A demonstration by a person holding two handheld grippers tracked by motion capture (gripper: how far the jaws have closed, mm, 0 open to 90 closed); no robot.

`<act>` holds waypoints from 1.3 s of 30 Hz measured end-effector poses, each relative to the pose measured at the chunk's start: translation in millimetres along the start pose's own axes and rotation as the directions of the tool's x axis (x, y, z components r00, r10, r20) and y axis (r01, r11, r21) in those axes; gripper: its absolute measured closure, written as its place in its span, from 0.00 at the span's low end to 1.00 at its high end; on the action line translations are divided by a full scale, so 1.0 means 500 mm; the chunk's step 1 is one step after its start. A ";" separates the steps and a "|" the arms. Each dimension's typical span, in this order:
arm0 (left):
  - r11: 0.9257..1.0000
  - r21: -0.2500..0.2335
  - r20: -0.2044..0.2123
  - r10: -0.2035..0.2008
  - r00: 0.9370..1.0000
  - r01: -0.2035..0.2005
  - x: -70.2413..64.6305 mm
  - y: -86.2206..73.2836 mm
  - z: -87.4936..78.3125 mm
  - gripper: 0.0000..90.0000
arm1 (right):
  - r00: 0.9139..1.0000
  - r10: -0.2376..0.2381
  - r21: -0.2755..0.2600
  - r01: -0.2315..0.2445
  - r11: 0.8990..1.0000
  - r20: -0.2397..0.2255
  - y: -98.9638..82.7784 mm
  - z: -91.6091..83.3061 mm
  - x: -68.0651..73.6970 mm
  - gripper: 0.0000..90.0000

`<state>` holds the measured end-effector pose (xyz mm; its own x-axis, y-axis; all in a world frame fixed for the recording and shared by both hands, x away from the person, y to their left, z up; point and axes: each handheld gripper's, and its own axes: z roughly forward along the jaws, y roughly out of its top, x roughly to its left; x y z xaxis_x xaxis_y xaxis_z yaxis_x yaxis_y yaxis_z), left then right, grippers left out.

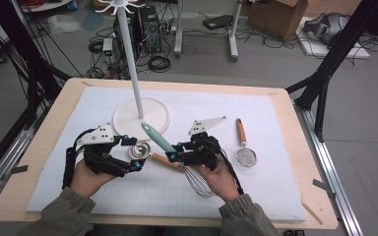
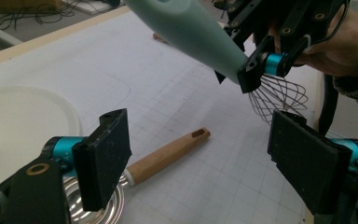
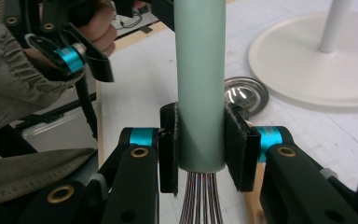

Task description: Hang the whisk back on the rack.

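Leftmost, the left hand-held gripper (image 1: 137, 164) hangs open and empty above a steel ladle (image 1: 139, 150), seemingly without touching it. Beside it, the right hand-held gripper (image 1: 173, 155) clamps the whisk (image 1: 158, 137) by its mint handle, raised over the counter (image 1: 275, 196), wires trailing toward the person.

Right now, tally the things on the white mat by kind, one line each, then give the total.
Whisks: 1, the whisk, its mint handle clamped in the right gripper
Strainers: 1, the mesh strainer
Metal ladles with a wooden handle: 1, the ladle
Hanging stands: 1, the white stand
Total: 4
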<state>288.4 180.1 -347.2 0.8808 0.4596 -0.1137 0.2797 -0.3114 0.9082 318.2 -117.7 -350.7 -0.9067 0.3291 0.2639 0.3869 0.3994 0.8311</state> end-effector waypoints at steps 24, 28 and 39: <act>0.993 -0.075 0.162 -0.075 0.984 0.088 0.005 0.024 0.008 0.53 | 0.993 -0.101 -0.091 0.095 0.991 -0.066 0.010 0.047 0.050 0.77; 0.992 -0.084 0.183 -0.081 0.980 0.098 0.006 0.026 0.007 0.60 | 0.991 -0.110 -0.095 0.103 0.990 -0.071 0.012 0.053 0.059 0.77; 0.987 -0.104 0.267 -0.094 0.959 0.125 0.004 0.038 -0.004 0.73 | 0.985 -0.160 -0.103 0.153 0.983 -0.060 0.016 0.057 0.080 0.77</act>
<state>294.7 176.9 -329.1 0.9206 0.2483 -0.3015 0.3466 -0.1633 0.9237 289.9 -76.8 -347.3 -0.9652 0.2095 0.1565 0.2241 0.3545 0.9078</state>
